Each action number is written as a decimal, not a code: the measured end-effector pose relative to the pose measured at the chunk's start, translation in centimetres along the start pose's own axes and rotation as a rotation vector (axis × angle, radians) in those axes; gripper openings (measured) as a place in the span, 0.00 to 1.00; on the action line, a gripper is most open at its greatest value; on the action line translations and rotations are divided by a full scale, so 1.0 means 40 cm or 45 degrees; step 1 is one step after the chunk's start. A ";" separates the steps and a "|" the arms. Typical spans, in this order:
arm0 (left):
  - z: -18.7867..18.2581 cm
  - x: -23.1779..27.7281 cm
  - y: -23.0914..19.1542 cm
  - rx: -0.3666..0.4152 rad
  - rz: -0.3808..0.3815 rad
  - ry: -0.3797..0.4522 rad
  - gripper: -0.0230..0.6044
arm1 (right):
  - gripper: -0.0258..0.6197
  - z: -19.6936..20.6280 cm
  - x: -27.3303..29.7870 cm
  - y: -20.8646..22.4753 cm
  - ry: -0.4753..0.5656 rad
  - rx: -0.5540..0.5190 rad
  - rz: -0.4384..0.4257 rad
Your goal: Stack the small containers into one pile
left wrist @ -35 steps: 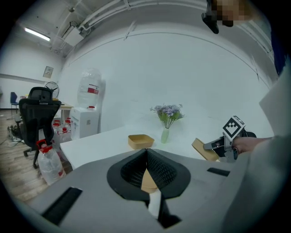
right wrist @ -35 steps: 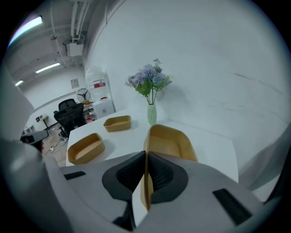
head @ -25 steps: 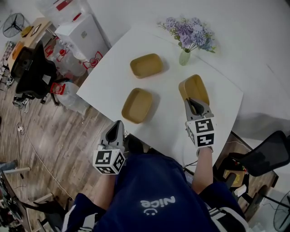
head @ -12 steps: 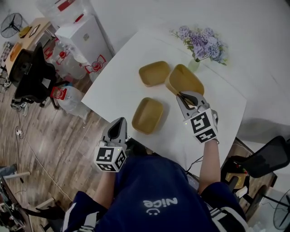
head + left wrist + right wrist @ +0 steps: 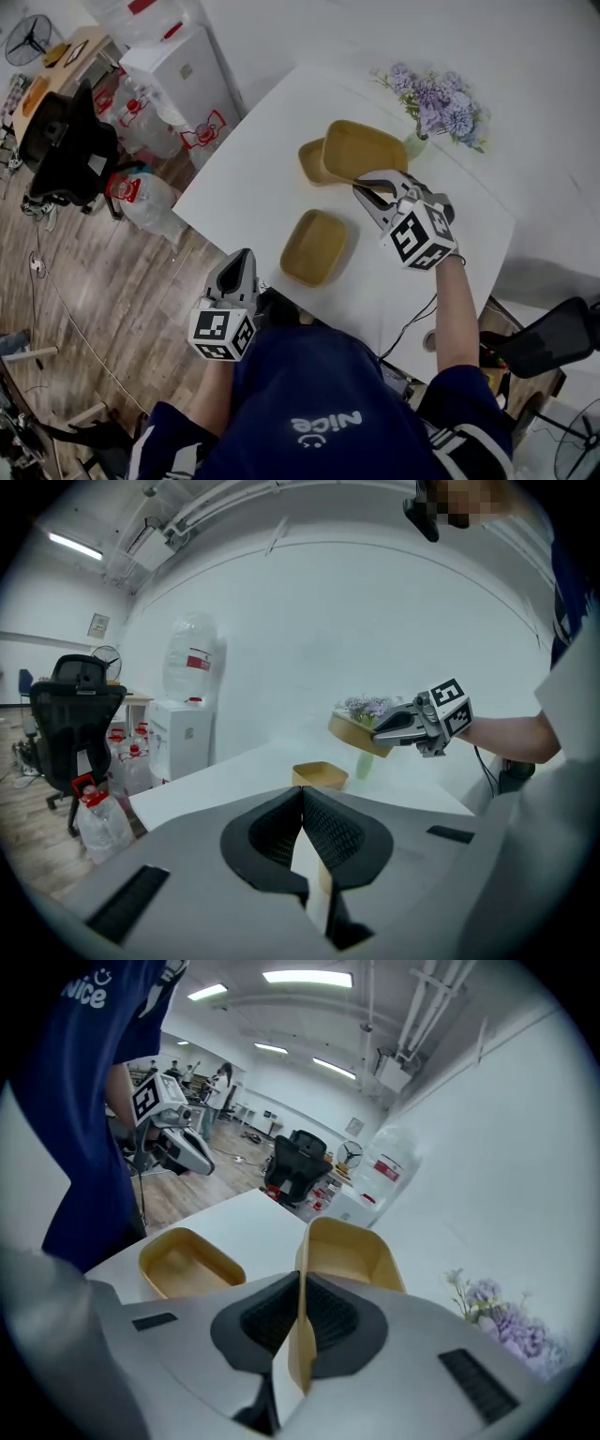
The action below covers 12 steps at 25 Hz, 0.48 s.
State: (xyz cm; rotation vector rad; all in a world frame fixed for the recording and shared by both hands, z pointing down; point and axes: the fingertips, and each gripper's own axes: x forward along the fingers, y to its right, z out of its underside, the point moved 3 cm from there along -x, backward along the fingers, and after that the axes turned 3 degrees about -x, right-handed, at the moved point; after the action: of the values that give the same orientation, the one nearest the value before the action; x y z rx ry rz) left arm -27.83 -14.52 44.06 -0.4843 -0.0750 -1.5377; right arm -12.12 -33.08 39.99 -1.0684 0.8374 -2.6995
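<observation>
Three tan oblong containers are in view. My right gripper (image 5: 363,193) (image 5: 300,1283) is shut on the rim of one container (image 5: 366,153) (image 5: 354,1249) and holds it tilted in the air, partly over a second container (image 5: 312,162) that rests on the white table (image 5: 253,150). The third container (image 5: 314,247) (image 5: 183,1265) (image 5: 319,775) lies nearer me on the table. My left gripper (image 5: 242,256) (image 5: 302,794) hovers shut and empty by the table's near edge. From there I see the right gripper (image 5: 405,724) with its container (image 5: 352,733).
A vase of purple flowers (image 5: 439,98) stands at the table's far side, just right of the held container. Left of the table are a water dispenser (image 5: 178,66), water bottles (image 5: 141,197) and a black chair (image 5: 61,141) on the wooden floor.
My right gripper has carried its container from the table's right side leftward and away from me, until it is over the far container. The left gripper has stayed in place.
</observation>
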 end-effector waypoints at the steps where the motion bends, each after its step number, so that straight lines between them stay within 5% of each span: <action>1: 0.002 -0.001 -0.003 -0.003 -0.007 -0.004 0.07 | 0.13 -0.003 0.011 0.001 0.010 -0.032 -0.030; 7: 0.010 0.007 -0.007 -0.007 -0.044 -0.024 0.07 | 0.13 0.043 0.091 0.021 -0.074 -0.324 -0.155; 12: 0.025 0.036 -0.013 -0.025 -0.070 -0.049 0.07 | 0.13 0.058 0.152 0.037 -0.041 -0.383 -0.285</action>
State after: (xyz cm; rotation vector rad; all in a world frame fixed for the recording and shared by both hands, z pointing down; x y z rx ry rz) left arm -27.99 -15.52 45.61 -0.5314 -0.1038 -1.5844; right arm -15.23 -37.21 44.22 -1.3357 1.2162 -2.7845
